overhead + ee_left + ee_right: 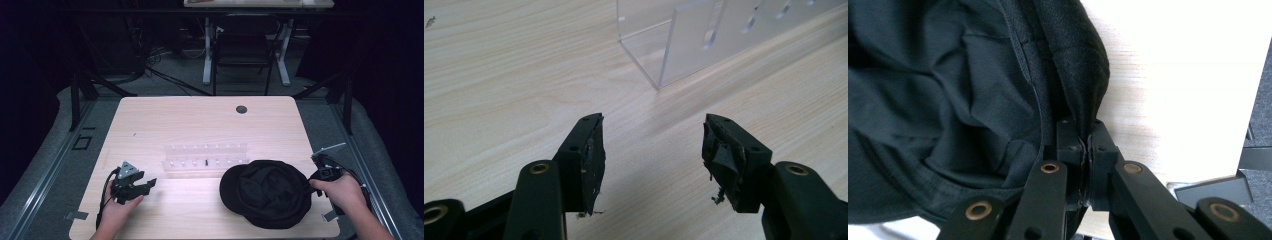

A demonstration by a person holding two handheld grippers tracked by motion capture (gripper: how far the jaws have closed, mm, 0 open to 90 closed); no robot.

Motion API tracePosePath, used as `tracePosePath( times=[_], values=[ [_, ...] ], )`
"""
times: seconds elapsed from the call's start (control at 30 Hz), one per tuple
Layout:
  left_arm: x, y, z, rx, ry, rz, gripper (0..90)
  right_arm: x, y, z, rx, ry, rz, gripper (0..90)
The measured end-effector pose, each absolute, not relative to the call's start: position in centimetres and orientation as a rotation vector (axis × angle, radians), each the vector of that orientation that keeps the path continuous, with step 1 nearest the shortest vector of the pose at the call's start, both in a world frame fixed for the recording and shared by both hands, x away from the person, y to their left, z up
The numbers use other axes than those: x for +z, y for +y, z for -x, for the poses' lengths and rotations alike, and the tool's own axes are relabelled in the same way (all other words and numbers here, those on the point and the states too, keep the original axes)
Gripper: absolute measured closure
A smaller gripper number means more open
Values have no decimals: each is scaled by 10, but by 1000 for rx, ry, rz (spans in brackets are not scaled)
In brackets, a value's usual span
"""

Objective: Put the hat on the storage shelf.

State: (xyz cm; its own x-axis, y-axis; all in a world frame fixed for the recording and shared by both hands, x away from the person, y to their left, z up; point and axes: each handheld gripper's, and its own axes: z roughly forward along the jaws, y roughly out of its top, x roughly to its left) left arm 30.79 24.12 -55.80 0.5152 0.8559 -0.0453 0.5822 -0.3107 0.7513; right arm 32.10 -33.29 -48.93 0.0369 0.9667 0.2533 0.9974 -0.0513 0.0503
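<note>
Dark room, pale wood table (pixel 200 120). Black cap (pixel 267 192) lies crown-down near the table's front right corner; right gripper (pixel 1087 142) is clenched on its rim, likely to lift it. Left gripper (pixel 651 150) idles unclenched near the front left, facing the clear rack (pixel 724 35).

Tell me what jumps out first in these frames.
The black hat at the table's near right, lying inside up; the right gripper is shut on its rim at the right edge. Next, the clear acrylic rack with its rows of pegs, mid-table just behind the hat. The left gripper rests at the near left with jaws open, nothing between them.
</note>
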Motion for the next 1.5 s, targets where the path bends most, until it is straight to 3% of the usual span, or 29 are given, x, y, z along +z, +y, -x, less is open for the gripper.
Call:
tracePosePath(
  times=[1.5],
  values=[
    [-558, 241, -308, 476, 1170, -2020, 425, -374, -298, -323, -601, -2048, 1936, 877]
  ],
)
